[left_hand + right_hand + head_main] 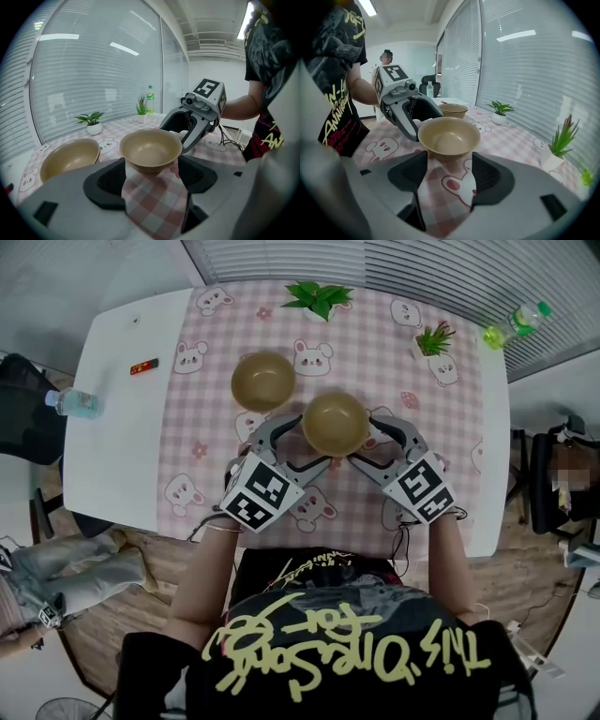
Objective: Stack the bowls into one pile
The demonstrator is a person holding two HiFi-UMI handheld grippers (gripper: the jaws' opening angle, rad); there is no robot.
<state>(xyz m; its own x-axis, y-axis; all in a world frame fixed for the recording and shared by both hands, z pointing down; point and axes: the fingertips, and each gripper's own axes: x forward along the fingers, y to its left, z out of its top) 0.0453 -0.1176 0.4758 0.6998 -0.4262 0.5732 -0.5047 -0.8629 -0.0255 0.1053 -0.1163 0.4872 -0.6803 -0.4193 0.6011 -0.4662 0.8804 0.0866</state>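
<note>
Because the task needs one bowl to go into the other, both grippers are set around the nearer bowl (335, 421). It stands upright on the pink checked cloth (197, 409), about in the middle of the worktop (117, 427) and slightly toward the edge where the person stands. The left gripper (151, 165) is on the side of the left edge and the right gripper (449, 161) on the side of the right edge. Both point downward and toward each other, so the bowl sits between them. I judge that two sides are used because the bowl is wide and round, and one gripper alone would hold it badly.

Each gripper has its fingers (105, 183) spread wide. In both gripper views the lower part of the bowl is just at the tips, and checked cloth shows in the gap behind it. No pad visibly presses on the wall, so nothing is held. Whether a tip already touches the bowl, I cannot tell.

The second bowl (263, 381) stands empty and upright just beside the first, a little nearer to the far edge and the left edge. It is probably the place for the pile. Stacking is not yet begun, in my judgement. The next move calls for an even closing, because an unequal push could slide or tip the bowl.
</note>
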